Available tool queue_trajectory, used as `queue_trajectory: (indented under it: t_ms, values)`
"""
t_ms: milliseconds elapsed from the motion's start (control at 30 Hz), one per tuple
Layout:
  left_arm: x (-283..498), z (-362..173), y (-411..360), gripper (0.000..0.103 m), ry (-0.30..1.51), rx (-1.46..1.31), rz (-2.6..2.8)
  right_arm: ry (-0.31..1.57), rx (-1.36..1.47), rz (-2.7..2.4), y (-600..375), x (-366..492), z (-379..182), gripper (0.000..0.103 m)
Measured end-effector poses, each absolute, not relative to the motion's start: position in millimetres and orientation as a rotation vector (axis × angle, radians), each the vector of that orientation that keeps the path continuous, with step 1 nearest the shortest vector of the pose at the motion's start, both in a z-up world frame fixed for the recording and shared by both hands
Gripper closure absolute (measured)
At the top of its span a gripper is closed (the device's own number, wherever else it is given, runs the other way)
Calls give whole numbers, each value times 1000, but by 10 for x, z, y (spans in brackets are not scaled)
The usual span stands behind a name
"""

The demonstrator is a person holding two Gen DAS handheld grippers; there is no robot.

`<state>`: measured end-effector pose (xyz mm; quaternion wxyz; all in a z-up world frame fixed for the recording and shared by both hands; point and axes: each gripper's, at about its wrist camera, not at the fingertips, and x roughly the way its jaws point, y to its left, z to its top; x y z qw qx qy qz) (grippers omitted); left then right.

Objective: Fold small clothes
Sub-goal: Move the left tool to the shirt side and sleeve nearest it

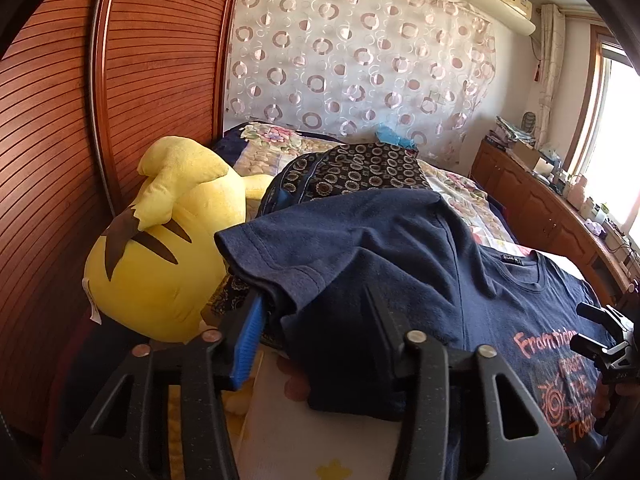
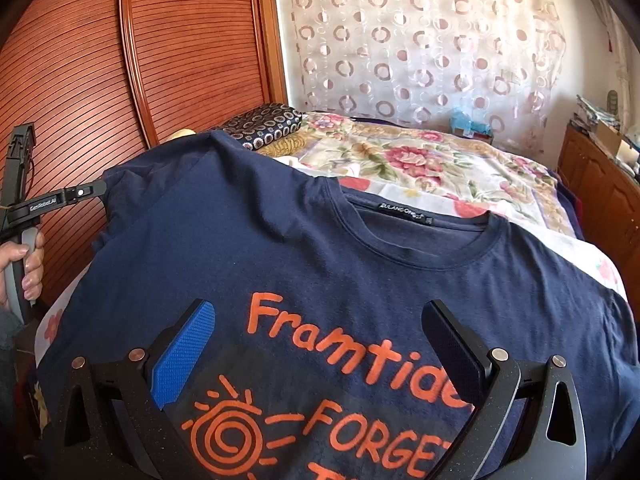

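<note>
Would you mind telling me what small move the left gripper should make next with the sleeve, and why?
Probably carry the sleeve inward across the navy T-shirt toward its orange print, then lay it down. The left gripper has that side pinched and lifted, while the right gripper hovers open over the chest.

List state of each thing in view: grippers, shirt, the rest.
Left gripper: shut on sleeve, lifting it.
Right gripper: open, above the print.
T-shirt: face up on bed, left sleeve raised, not folded yet.
Plush: lying against wardrobe.
Patterned cloth: folded, beyond the T-shirt.
Wardrobe: doors closed.
</note>
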<state>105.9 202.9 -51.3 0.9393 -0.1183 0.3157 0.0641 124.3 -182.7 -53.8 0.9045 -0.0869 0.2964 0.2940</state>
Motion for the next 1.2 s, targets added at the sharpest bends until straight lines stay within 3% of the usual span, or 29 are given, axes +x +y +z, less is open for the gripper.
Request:
queue_trajectory:
  t_ms: [200, 333, 667, 1067, 1200]
  values:
    - [990, -456, 2020, 94, 579, -216, 136, 618, -188, 613, -1804, 1292, -573, 0]
    - [966, -358, 1948, 99, 561, -199, 104, 614, -188, 611, -1801, 1298, -573, 0]
    - [1095, 50, 1492, 99, 519, -131, -40, 593, -167, 571, -1882, 1289, -531, 0]
    - [1529, 74, 623, 99, 615, -68, -250, 569, -115, 476, -2115, 1101, -489, 0]
    - [1555, 37, 570, 82, 638, -66, -260, 577, -105, 462, -2080, 1034, -521, 0]
